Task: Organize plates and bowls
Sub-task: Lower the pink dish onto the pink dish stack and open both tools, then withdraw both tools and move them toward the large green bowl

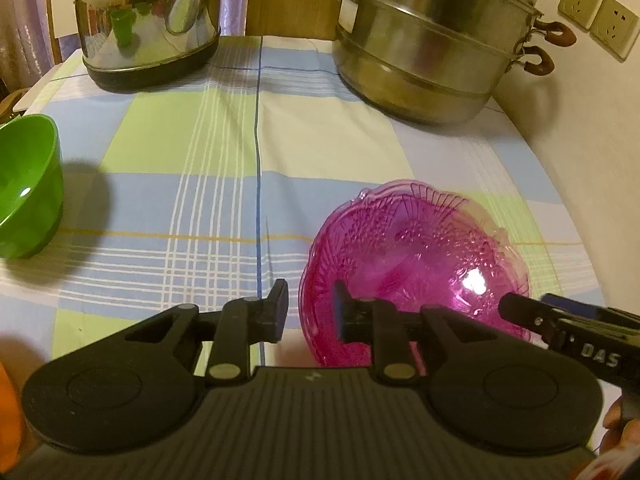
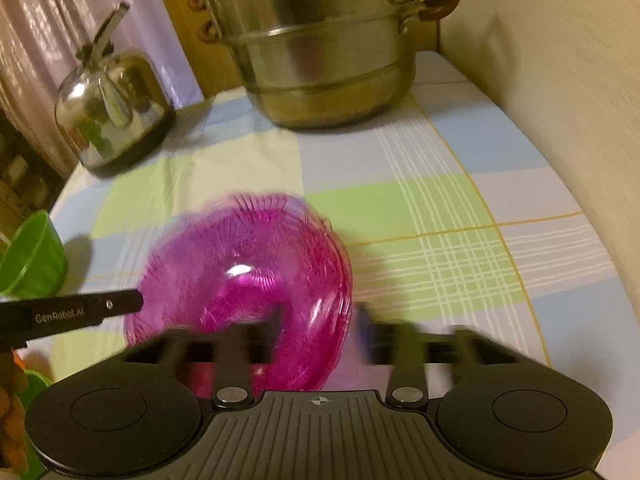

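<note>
A translucent pink bowl (image 1: 416, 264) with a patterned rim sits on the checked tablecloth, also in the right wrist view (image 2: 244, 276). My left gripper (image 1: 310, 312) is open, its jaws on either side of the bowl's left rim, not closed on it. My right gripper (image 2: 320, 328) is open and blurred, its jaws on either side of the bowl's right rim. Its finger shows in the left wrist view (image 1: 532, 316) at the bowl's right edge. A green bowl (image 1: 24, 188) stands at the left, also in the right wrist view (image 2: 32, 260).
A steel kettle (image 1: 152, 20) stands at the back left and a stacked steel steamer pot (image 1: 436, 40) at the back right. The wall (image 1: 592, 128) runs along the table's right edge. The checked cloth (image 1: 224, 168) lies between the bowls.
</note>
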Tool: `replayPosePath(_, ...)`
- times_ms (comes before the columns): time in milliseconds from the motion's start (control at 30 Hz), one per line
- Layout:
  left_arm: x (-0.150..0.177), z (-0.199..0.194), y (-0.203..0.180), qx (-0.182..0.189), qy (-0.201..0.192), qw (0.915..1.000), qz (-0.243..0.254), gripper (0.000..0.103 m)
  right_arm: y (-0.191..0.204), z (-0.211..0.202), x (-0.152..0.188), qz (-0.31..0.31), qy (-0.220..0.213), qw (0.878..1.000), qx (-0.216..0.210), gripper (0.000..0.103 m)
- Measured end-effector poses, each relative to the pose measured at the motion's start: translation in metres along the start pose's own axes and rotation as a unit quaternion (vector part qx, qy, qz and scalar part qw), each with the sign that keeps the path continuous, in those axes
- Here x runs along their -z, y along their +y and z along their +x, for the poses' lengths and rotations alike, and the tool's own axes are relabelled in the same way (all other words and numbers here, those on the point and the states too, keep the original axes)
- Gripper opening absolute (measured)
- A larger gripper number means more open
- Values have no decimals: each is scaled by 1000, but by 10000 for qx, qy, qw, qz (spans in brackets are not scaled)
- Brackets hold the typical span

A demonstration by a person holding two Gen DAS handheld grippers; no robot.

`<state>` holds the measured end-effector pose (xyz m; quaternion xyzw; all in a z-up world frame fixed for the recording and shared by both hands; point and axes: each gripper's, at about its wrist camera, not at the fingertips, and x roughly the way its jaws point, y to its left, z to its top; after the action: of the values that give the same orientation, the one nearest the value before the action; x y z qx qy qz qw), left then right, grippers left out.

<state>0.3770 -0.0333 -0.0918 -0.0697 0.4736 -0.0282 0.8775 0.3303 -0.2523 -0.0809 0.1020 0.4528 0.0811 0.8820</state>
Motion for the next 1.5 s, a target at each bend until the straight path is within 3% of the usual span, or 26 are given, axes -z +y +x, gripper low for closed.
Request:
replayPosePath(533, 1, -11, 0, 23, -70, 10000, -30, 20, -3, -8, 1, 99, -43, 9999, -48, 64)
replayPosePath(833, 8, -40, -7, 135, -206, 9997, -28, 25, -1, -31, 6, 137, -106, 9998, -48, 64)
replayPosePath(1233, 40, -103, -14, 314, -393, 9987, -111, 42, 9, -89, 32, 218, -209, 9995, -61, 64)
replayPosePath(1500, 69, -150, -14, 317, -600, 9977, -38, 63, 19, -131, 58, 236, -279, 9993, -76, 64)
